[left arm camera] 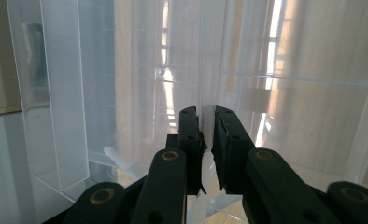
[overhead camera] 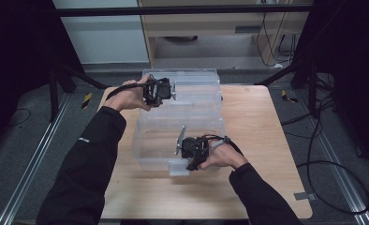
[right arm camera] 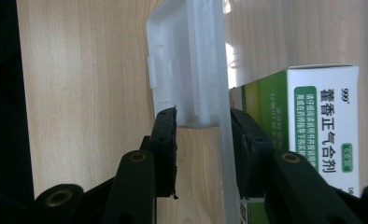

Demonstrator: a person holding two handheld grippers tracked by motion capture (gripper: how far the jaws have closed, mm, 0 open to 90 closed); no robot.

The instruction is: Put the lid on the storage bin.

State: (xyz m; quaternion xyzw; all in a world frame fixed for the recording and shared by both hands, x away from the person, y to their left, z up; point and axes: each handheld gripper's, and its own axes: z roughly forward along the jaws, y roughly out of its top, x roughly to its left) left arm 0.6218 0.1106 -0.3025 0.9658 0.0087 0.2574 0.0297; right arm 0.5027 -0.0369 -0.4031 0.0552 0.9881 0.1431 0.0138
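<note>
Grey carpet floor (overhead camera: 28, 140), wooden cabinet (overhead camera: 210, 23), dark curtains (overhead camera: 14, 47) either side.

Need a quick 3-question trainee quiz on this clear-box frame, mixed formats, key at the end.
1. Multiple choice: in the right gripper view, what sits between the jaws of the right gripper?
A. a loose cable
B. the latch tab on the wall of the clear plastic storage box
C. the table edge

2. True or false: the left gripper has its jaws on a thin clear wall at the box's far side.

3. Fill in: the green and white carton with printed characters lies behind the box wall, on the light ______ table.

Key: 1 B; 2 true; 3 wooden
</note>
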